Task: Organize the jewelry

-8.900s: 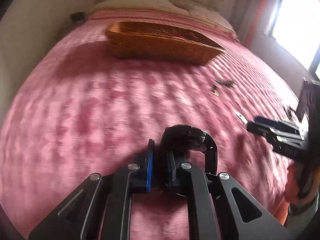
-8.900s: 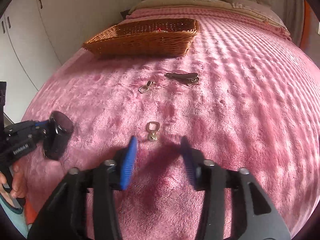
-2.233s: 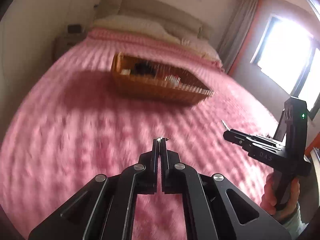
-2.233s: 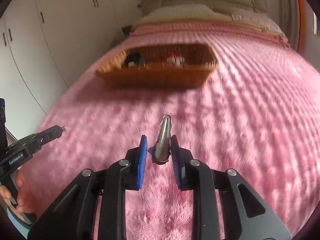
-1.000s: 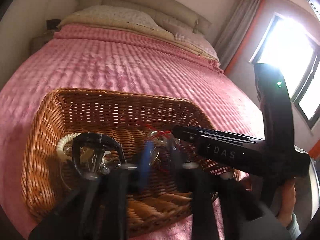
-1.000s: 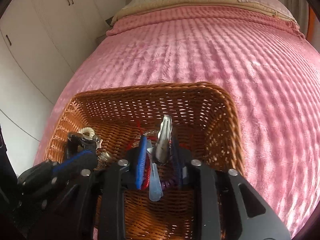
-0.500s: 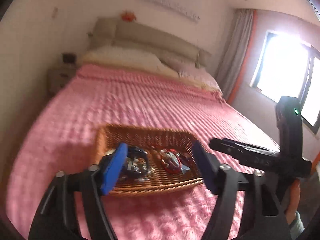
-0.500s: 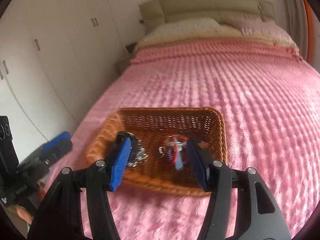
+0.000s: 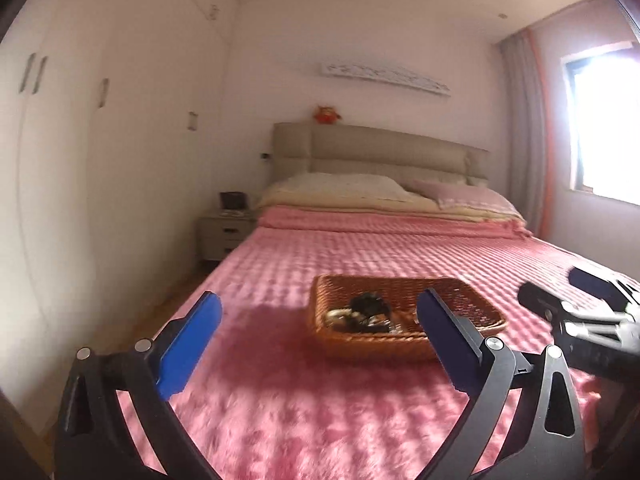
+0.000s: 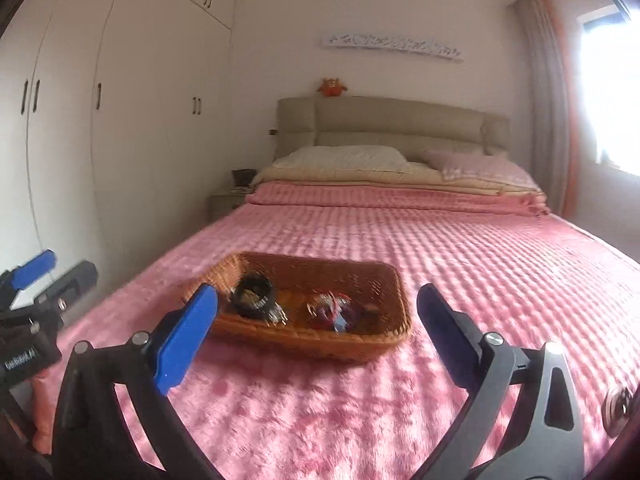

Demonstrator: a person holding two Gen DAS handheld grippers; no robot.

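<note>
A brown wicker basket [image 10: 362, 270] sits on the pink bedspread [image 10: 480, 264]. It holds a black watch [image 10: 253, 295] on the left and a red and blue tangle of jewelry [image 10: 334, 309] on the right. The basket also shows in the left wrist view [image 9: 472, 298], with the watch [image 9: 368, 305] inside. My left gripper [image 9: 318, 332] is wide open and empty, held back from the basket. My right gripper [image 10: 316, 322] is wide open and empty, also back from the basket. Each gripper shows at the edge of the other's view.
Pillows [image 10: 348, 164] and a beige headboard [image 10: 392, 124] lie at the far end of the bed. White wardrobes [image 10: 120, 120] line the left wall, with a nightstand [image 9: 224, 236] beside the bed. A bright window [image 9: 608, 124] is on the right. A small round metal item [image 10: 618, 408] lies at the lower right.
Both grippers let go of their small jewelry pieces in the basket, opened wide, and drew back and up from it. The basket now looks smaller and farther off.
</note>
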